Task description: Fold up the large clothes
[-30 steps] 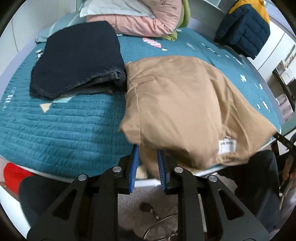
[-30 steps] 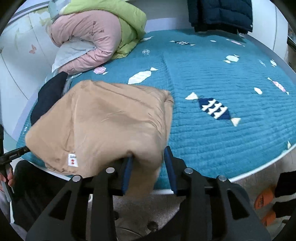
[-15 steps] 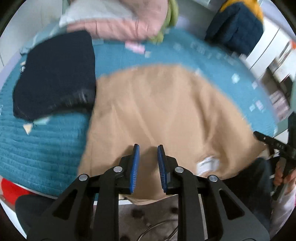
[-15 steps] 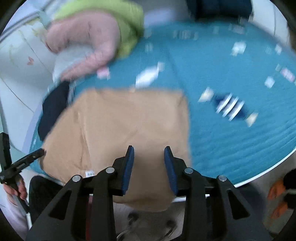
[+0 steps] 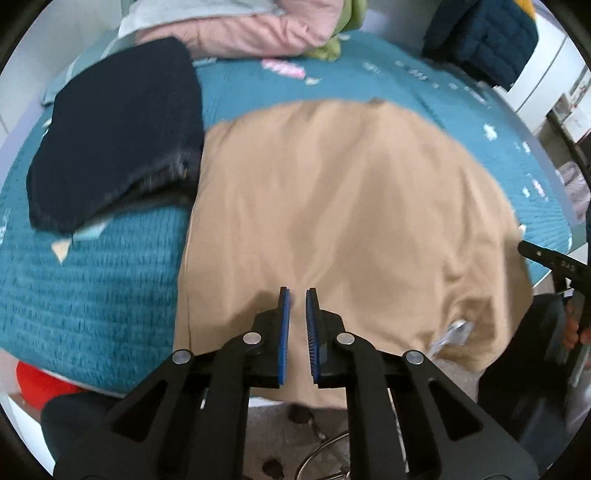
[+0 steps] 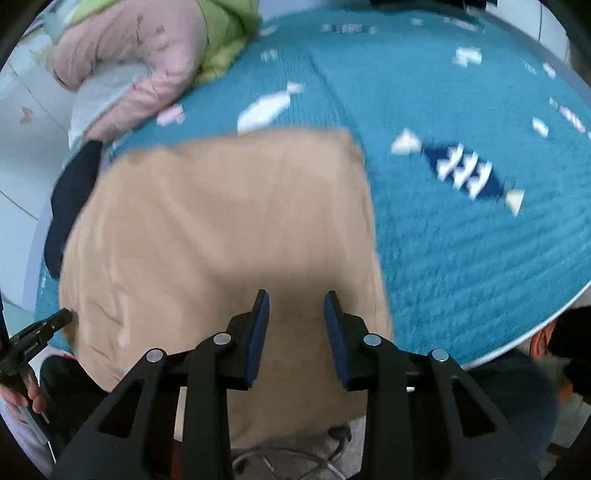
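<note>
A tan garment (image 5: 332,203) lies folded flat on the teal bedspread (image 5: 74,277), its near edge hanging over the bed's side, a white label (image 5: 452,332) at its lower right. My left gripper (image 5: 297,295) hovers over the near part of the cloth; its jaws are closing to a narrow gap with nothing between them. In the right wrist view the same tan garment (image 6: 221,221) fills the left half, and my right gripper (image 6: 296,299) stands open above its near right part, holding nothing. Each view shows the other gripper's tip at the garment's side: the right gripper (image 5: 543,254) and the left gripper (image 6: 40,328).
A folded dark navy garment (image 5: 114,129) lies against the tan one's left edge. A pink jacket (image 5: 258,29) and a green one (image 6: 225,33) are piled at the head of the bed. A navy and yellow puffer jacket (image 5: 480,40) sits at the far right corner. Bare bedspread (image 6: 461,240) lies to the right.
Both grippers held the tan garment's hanging edge a second ago. They have let go and moved forward over it, and the garment now lies flatter on the bed. The left jaws have narrowed.
</note>
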Demonstrator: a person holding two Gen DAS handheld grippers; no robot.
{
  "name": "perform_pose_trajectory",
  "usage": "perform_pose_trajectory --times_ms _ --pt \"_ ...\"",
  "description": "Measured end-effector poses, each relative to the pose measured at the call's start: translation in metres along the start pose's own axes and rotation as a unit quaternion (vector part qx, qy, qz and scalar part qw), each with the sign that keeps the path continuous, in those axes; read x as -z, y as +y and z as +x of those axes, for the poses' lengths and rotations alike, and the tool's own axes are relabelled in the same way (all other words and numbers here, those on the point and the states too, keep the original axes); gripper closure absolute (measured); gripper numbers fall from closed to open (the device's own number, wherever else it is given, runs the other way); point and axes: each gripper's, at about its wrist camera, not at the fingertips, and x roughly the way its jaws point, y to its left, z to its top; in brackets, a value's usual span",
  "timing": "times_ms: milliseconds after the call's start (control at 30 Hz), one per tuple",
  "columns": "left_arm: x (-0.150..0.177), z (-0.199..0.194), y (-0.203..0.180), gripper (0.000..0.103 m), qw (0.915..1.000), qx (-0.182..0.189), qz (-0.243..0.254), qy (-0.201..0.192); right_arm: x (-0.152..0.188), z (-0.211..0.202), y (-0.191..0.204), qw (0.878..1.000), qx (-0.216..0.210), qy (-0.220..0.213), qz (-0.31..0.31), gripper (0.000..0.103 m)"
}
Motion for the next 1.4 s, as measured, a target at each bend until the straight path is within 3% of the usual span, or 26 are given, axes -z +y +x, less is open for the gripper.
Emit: perform_pose_trajectory --times_ms 200,333,433,533,733,867,933,1067,1133,1233,1333,1367,1400 --pt "-0.056 0.007 -0.001 0.092 0.9989 0.023 -0.027 -0.032 -0.061 0.016 0.020 1.000 -0.008 -0.028 -0.010 0.072" --pt "-0.096 0.046 0.012 0.092 0.9980 -0.006 -0.058 -0.024 -0.089 0.076 0.008 0.999 0.003 0.031 0.028 0.073" --pt "-0.110 0.092 0.032 0.099 0.9953 -0.023 -0.091 0.020 -0.096 0.113 -0.002 0.998 0.022 0.035 0.037 0.088" --pt "-0.115 0.109 0.042 0.100 0.9927 -0.017 -0.119 0.011 -0.103 0.121 -0.016 0.998 0.012 0.025 0.064 0.101" --pt "-0.128 0.119 0.038 0.100 0.9933 -0.041 -0.107 0.015 -0.116 0.127 -0.035 0.995 -0.020 0.018 0.093 0.103" --pt "-0.120 0.109 0.036 0.100 0.9934 -0.054 -0.100 0.014 -0.112 0.103 -0.028 0.996 0.000 -0.001 0.088 0.103" --pt "-0.107 0.101 0.037 0.100 0.9944 -0.064 -0.083 0.013 -0.109 0.095 -0.029 0.996 0.054 -0.014 0.066 0.103" --pt "-0.084 0.083 0.043 0.100 0.9934 -0.082 -0.080 0.013 -0.087 0.089 -0.056 0.990 0.094 0.018 0.104 0.100" --pt "-0.072 0.061 0.041 0.100 0.9941 -0.066 -0.086 0.000 -0.074 0.063 -0.051 0.994 0.062 -0.006 0.094 0.100" --pt "-0.053 0.036 0.020 0.100 0.9975 -0.045 -0.054 -0.011 -0.057 0.032 -0.023 0.998 0.028 -0.016 0.057 0.097" --pt "-0.027 0.038 0.004 0.100 0.9987 0.001 -0.048 0.019 -0.024 0.030 0.000 0.998 -0.028 0.024 0.060 0.097" --pt "-0.017 0.046 0.002 0.100 0.9982 0.005 -0.048 0.035 -0.008 0.040 0.008 0.997 -0.033 0.052 0.056 0.097" --pt "-0.009 0.054 0.001 0.100 0.9979 -0.006 -0.046 0.046 0.008 0.054 0.013 0.996 -0.010 0.077 0.046 0.102"
